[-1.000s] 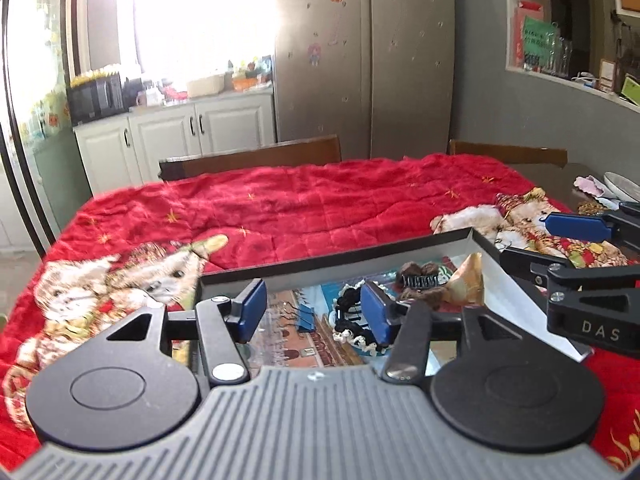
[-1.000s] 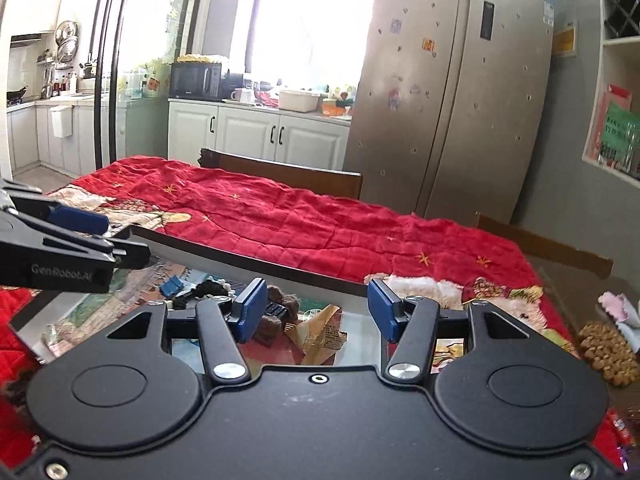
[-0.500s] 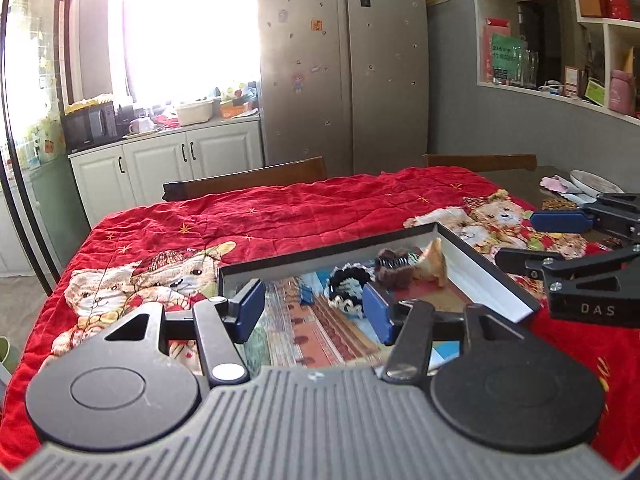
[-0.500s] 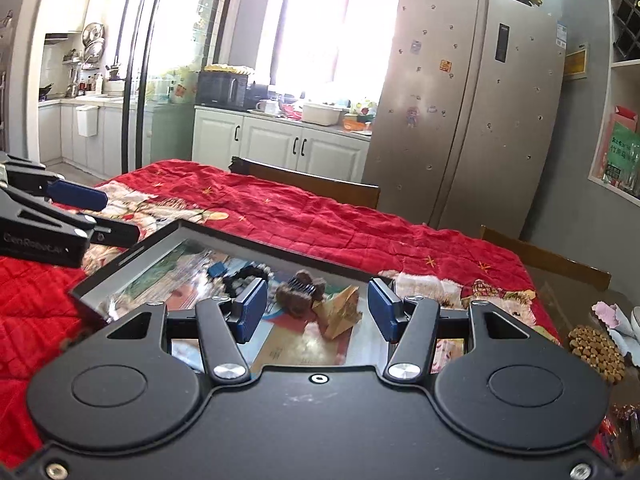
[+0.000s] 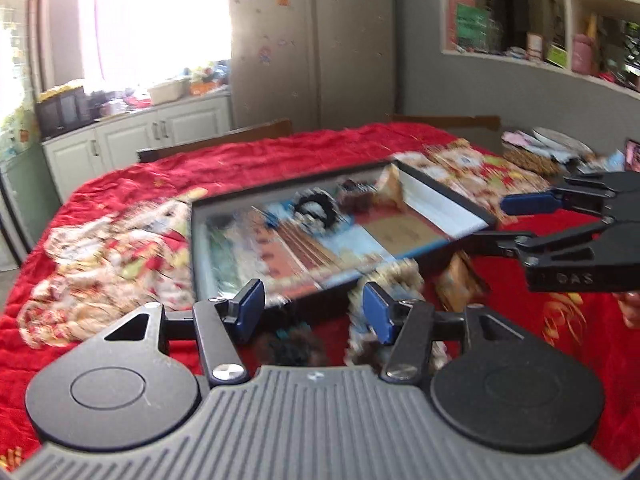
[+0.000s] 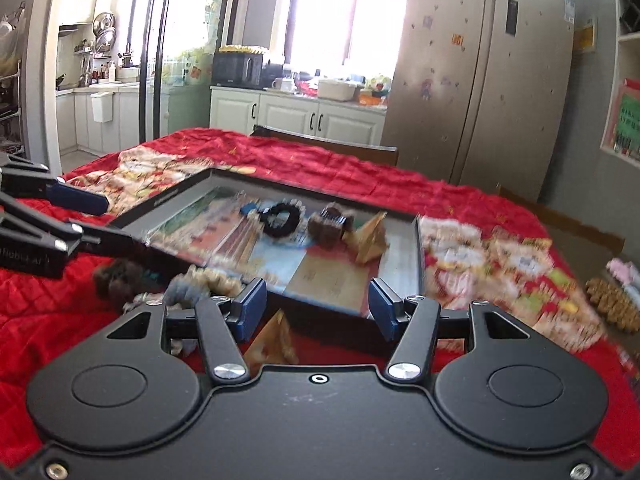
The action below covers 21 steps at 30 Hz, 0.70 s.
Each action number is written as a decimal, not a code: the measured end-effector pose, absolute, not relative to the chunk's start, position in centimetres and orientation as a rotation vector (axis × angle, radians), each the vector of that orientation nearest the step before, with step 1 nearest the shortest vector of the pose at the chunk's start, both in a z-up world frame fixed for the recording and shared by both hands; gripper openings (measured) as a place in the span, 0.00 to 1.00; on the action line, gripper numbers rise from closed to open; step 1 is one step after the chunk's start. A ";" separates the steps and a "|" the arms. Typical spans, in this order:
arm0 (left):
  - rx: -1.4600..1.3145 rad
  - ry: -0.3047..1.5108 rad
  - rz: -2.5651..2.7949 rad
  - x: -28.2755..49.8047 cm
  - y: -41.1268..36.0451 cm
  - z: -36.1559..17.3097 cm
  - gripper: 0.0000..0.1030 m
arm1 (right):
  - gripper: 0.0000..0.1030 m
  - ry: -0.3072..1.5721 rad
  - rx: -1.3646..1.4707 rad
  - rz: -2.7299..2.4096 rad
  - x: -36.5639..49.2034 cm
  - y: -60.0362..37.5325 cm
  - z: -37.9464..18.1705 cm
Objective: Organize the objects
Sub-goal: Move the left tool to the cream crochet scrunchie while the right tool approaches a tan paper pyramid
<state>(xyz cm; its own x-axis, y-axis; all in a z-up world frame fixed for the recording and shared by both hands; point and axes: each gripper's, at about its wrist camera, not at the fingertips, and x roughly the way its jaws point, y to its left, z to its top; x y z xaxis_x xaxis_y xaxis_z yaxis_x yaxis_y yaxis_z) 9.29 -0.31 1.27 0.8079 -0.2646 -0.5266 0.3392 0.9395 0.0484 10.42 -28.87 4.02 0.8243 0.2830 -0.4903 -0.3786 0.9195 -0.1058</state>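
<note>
Left gripper (image 5: 312,312): jaws spread, nothing pinched. Right gripper (image 6: 318,310): jaws spread too, empty. Black tray (image 6: 418,248) sits on the red quilt (image 6: 340,168) over the worktop, just ahead of both sets of jaws. In the tray: black scrunchie (image 6: 282,219), brown hair clip (image 6: 330,224), tan folded packet (image 6: 372,240). Between jaws and the tray's near edge: a dark fuzzy item (image 5: 290,350), a frilly beige piece (image 6: 200,282), another tan packet (image 6: 272,340); motion blur, so IDs are probably right.
</note>
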 end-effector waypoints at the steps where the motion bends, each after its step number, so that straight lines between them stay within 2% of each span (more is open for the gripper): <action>1: 0.150 0.548 -0.343 9.1 -0.5 0.8 0.67 | 0.53 0.495 -0.191 0.361 10.4 -28.9 3.6; 9: 0.206 0.559 -0.417 8.5 -1.6 -1.6 0.65 | 0.53 0.516 -0.157 0.376 10.7 -28.4 1.5; 12: 0.229 0.549 -0.425 8.4 -2.0 -2.0 0.59 | 0.52 0.534 -0.152 0.381 10.9 -28.1 0.9; 16: 0.243 0.558 -0.438 8.4 -2.3 -2.6 0.46 | 0.51 0.546 -0.144 0.379 11.2 -27.9 0.2; 21: 0.242 0.561 -0.441 8.7 -2.5 -3.0 0.37 | 0.46 0.553 -0.135 0.381 11.5 -28.1 -0.1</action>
